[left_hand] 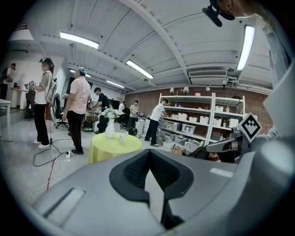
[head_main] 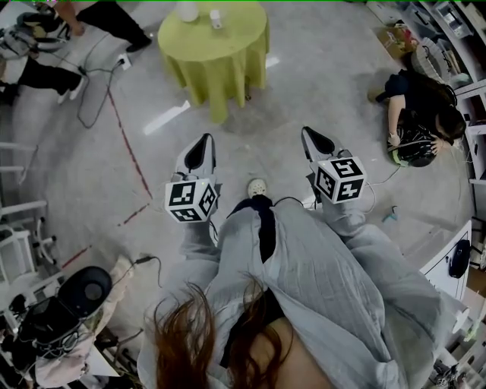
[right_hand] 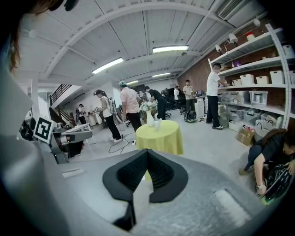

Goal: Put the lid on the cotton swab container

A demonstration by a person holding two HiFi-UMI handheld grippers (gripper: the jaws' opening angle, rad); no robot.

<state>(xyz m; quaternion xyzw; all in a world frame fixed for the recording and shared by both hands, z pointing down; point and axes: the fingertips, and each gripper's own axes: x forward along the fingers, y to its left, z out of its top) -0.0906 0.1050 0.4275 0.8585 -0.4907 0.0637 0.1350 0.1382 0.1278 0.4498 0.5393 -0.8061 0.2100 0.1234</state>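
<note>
A round table with a yellow-green cloth [head_main: 220, 53] stands a few steps ahead on the grey floor. On it are a white vase [head_main: 187, 11] and a small pale container [head_main: 216, 18]; no lid can be made out from here. The table [left_hand: 113, 145] and the container [left_hand: 121, 137] show small in the left gripper view, and the table [right_hand: 161, 136] lies beyond the jaws in the right gripper view. My left gripper [head_main: 201, 144] and right gripper [head_main: 311, 135] are held at waist height, far short of the table. Both are shut with nothing between the jaws.
A person crouches on the floor at the right [head_main: 418, 106] beside shelving [head_main: 456, 23]. Cables [head_main: 91, 83] and a red tape line [head_main: 129, 152] cross the floor at the left. Equipment [head_main: 68, 304] is piled at lower left. Several people stand beyond the table [left_hand: 76, 110].
</note>
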